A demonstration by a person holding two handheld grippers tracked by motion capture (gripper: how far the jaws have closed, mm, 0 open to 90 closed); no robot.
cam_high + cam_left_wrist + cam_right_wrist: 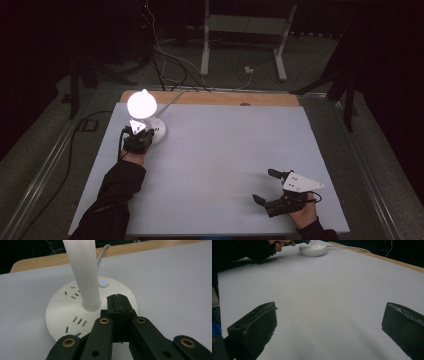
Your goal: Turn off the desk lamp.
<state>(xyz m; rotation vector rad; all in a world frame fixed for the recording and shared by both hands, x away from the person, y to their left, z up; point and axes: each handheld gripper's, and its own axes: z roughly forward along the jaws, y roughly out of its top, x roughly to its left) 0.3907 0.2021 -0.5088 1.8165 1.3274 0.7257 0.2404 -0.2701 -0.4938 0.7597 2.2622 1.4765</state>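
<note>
With the left gripper [119, 305] clenched empty over the lit lamp's base [62, 312] and the right gripper [272, 186] released, the button [103, 283] could be missed, or the lamp nudged.

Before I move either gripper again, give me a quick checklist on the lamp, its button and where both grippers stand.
1. Lamp lit: ok. The lamp head glows bright at the table's far left.
2. Button light: ok. The round button on the lamp base shows a blue dot.
3. Left gripper closed: ok. Its jaws are shut together over the base, just short of the button.
4. Left gripper touching the base: cannot tell. The tips lie over it, but contact is not visible.
5. Right gripper out of the way: ok. It is open, holding nothing, at the near right of the table.
6. Lamp cord free: ok. It runs off the far edge, away from both grippers.
</note>
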